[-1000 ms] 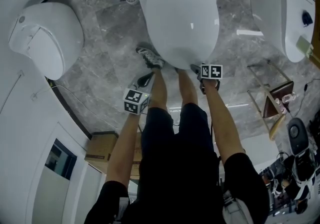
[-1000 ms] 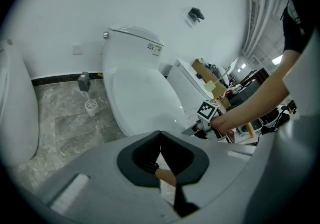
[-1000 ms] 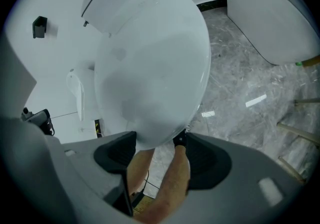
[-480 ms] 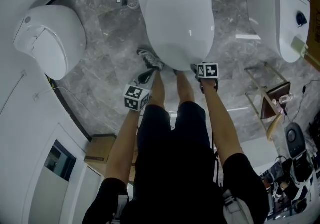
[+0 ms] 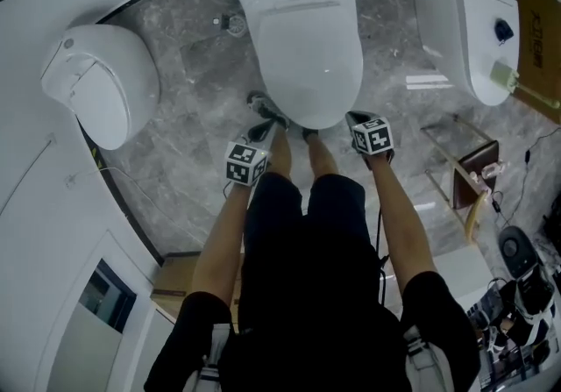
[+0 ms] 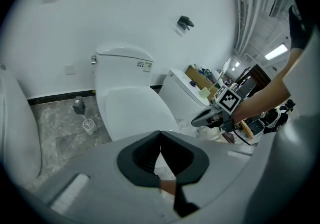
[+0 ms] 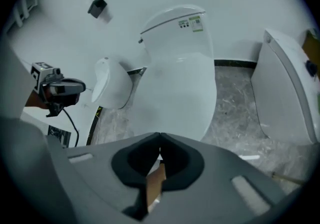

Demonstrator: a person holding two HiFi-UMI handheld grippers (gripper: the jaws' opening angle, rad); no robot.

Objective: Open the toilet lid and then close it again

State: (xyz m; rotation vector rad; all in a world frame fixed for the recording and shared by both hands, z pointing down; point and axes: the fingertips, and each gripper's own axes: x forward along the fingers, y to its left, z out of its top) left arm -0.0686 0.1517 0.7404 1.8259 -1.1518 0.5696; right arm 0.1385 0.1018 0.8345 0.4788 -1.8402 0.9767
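Note:
The white toilet stands ahead of me with its lid (image 5: 307, 39) lying flat and closed. My left gripper (image 5: 260, 131) hovers by the bowl's front left, jaws shut with nothing between them. My right gripper (image 5: 358, 121) is at the bowl's front right, just off the rim. Its jaws are closing, tips together, on nothing. In the left gripper view the lid (image 6: 132, 113) lies beyond the left gripper (image 6: 160, 135), and the right gripper (image 6: 210, 117) shows off to the side. In the right gripper view the lid (image 7: 175, 92) is below the right gripper (image 7: 160, 140), with the left gripper (image 7: 62, 89) at the far left.
A second toilet (image 5: 105, 83) stands at the left and a third (image 5: 469, 17) at the right. A toilet brush holder (image 5: 230, 24) sits on the grey marble floor beside the tank. A wooden frame (image 5: 465, 180) is at the right. My legs and shoes stand at the bowl's front.
Both grippers have lifted and drawn back a little from the bowl's front edge, the right one more and with a roll. The lid stays down throughout.

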